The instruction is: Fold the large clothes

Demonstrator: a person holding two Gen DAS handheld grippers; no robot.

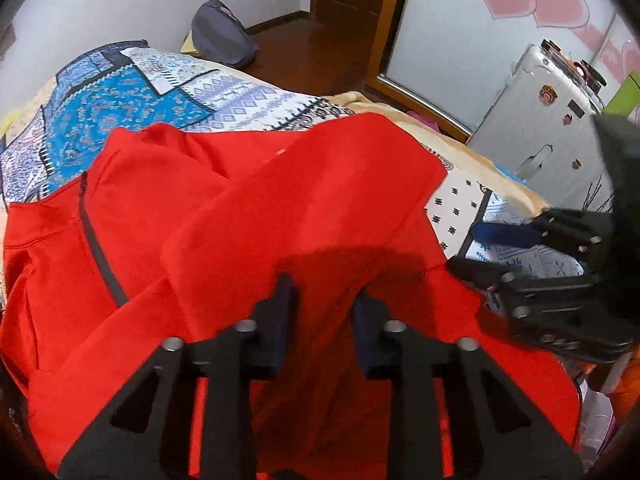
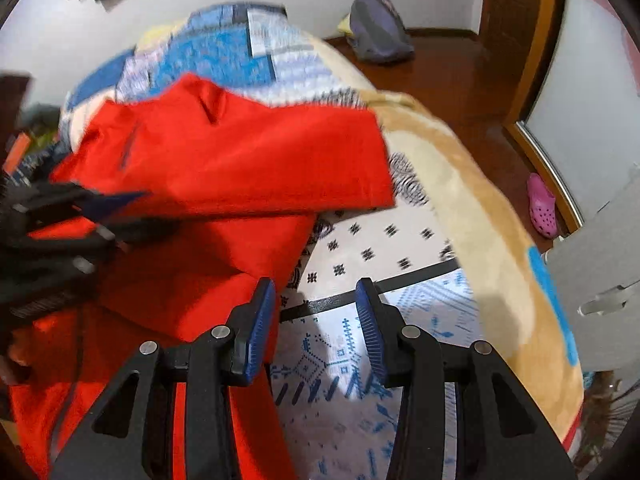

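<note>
A large red garment [image 1: 248, 216] with a dark zipper lies partly folded on a bed with a blue and white patterned cover [image 1: 120, 92]. It also shows in the right wrist view [image 2: 248, 164]. My left gripper [image 1: 324, 312] is open, its jaws hovering just over the red cloth, holding nothing. My right gripper [image 2: 316, 312] is open and empty over the bed cover [image 2: 360, 248], just right of the garment's edge. It shows at the right of the left wrist view [image 1: 480, 248]. The left gripper shows at the left of the right wrist view [image 2: 132, 210].
A silver suitcase [image 1: 540, 128] stands to the right of the bed. A grey-purple bag [image 1: 222, 34] lies on the dark wooden floor beyond the bed, near a door. A pink clog [image 2: 542, 206] lies on the floor by a glass sliding door.
</note>
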